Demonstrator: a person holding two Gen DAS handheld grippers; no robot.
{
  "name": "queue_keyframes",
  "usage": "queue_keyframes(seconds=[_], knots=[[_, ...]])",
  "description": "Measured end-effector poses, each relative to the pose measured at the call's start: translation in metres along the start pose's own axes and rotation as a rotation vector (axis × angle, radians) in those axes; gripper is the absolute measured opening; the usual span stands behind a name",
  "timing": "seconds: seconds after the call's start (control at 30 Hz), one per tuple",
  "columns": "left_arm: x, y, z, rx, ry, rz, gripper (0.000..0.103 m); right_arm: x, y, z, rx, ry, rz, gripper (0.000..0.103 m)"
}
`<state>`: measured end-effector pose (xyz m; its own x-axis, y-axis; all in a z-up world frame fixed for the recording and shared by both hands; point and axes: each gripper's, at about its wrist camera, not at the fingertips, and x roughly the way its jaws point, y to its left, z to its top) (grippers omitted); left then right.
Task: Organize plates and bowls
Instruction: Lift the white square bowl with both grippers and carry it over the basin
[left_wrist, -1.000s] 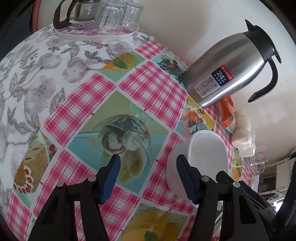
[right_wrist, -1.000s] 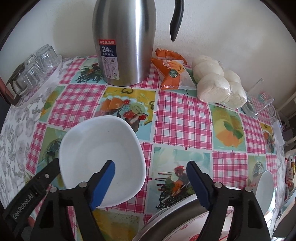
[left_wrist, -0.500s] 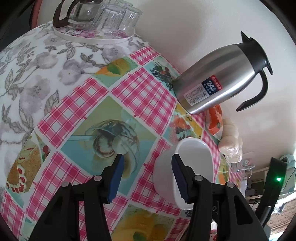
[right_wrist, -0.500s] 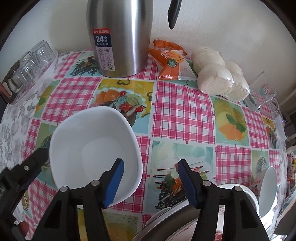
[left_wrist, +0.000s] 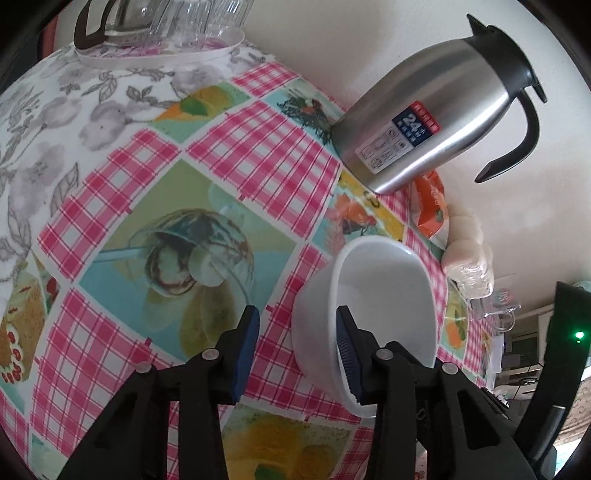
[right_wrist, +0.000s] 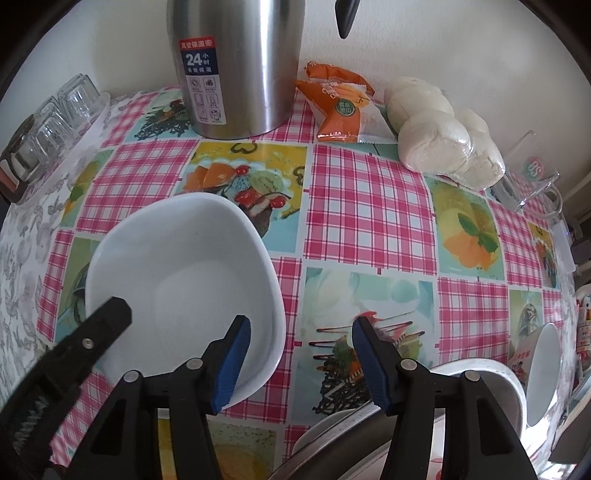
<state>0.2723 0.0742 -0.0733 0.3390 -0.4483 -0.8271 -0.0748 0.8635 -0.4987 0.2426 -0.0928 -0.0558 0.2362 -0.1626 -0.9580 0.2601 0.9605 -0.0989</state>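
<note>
A white bowl (left_wrist: 384, 302) (right_wrist: 184, 280) sits on the patterned tablecloth in front of both grippers. My left gripper (left_wrist: 297, 341) straddles the bowl's near wall, one finger inside and one outside. Its jaws are closing, and a gap still shows between the outer pad and the wall. In the right wrist view that gripper's black finger (right_wrist: 92, 332) shows at the bowl's left side. My right gripper (right_wrist: 301, 360) straddles the bowl's right rim. Its left pad hangs over the inside and its right pad stands well clear, so it is open.
A steel thermos jug (right_wrist: 236, 66) (left_wrist: 432, 122) stands at the back by the wall. Beside it lie an orange snack packet (right_wrist: 340, 107), bagged buns (right_wrist: 443, 140) and a glass mug (right_wrist: 528, 181). A tray of glasses (left_wrist: 166, 33) is far left. A metal basin (right_wrist: 480, 373) with white dishes is near right.
Both grippers' jaws have narrowed. The left gripper has shifted toward the bowl, so its wall now lies between the fingers. The right gripper has kept its place over the bowl's right rim.
</note>
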Motion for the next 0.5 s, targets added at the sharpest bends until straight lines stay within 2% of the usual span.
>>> queue_keyframes(seconds=[0.23,0.4,0.5], knots=[[0.012,0.001,-0.005,-0.031,0.022,-0.012,0.042,0.002,0.004,0.001,-0.013,-0.013,0.002,0.045],[0.015,0.002,-0.007,-0.043,0.033,-0.043,0.032,0.005,0.005,0.000,-0.010,-0.011,0.019,0.034],[0.017,0.000,-0.007,-0.042,0.035,-0.066,0.025,0.006,0.004,-0.001,-0.004,-0.009,0.033,0.032]])
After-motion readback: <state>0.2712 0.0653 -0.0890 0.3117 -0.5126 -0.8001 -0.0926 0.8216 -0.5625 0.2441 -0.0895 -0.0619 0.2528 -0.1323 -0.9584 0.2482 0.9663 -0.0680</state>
